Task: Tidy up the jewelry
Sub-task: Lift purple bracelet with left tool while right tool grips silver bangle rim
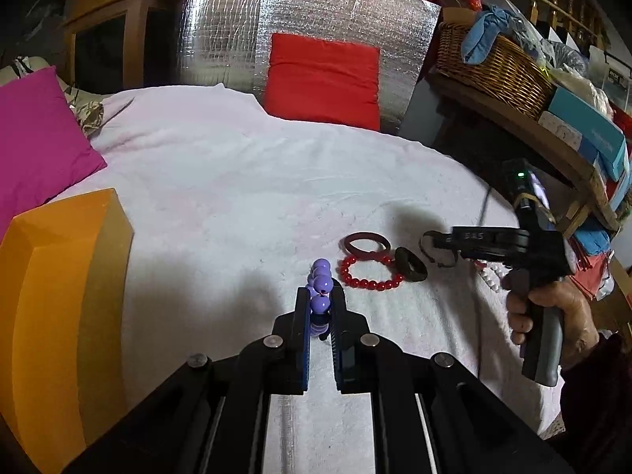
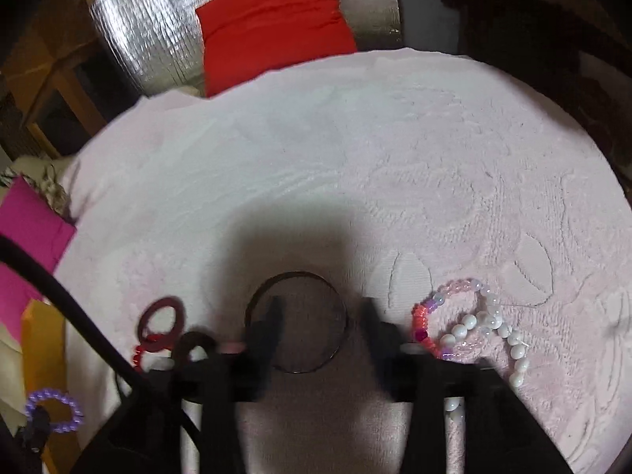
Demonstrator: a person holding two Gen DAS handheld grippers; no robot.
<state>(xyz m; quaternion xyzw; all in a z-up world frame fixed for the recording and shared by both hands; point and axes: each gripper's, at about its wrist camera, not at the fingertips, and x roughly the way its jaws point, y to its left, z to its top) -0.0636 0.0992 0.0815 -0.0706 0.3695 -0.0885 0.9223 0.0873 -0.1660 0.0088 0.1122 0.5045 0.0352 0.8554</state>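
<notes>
Wicker basket [image 1: 493, 67] w/ blue cloth [image 1: 484, 29] inside.

A blanket-covered surface [image 2: 355, 158] carries the jewelry. In the right wrist view, a thin bangle [image 2: 296, 322] lies between the tips of the right claw [image 2: 322, 316]. A beaded bracelet [image 2: 438, 324] and a string of round beads [image 2: 501, 335] lie to its right, touching each other. Two rings [image 2: 162, 326] and a bead bracelet [image 1: 369, 272] lie to its left. The left claw [image 1: 320, 296] holds a bead loop [image 1: 319, 276] above the blanket. A cushion [image 1: 322, 79] stands behind, a box [image 1: 59, 308] at left.
</notes>
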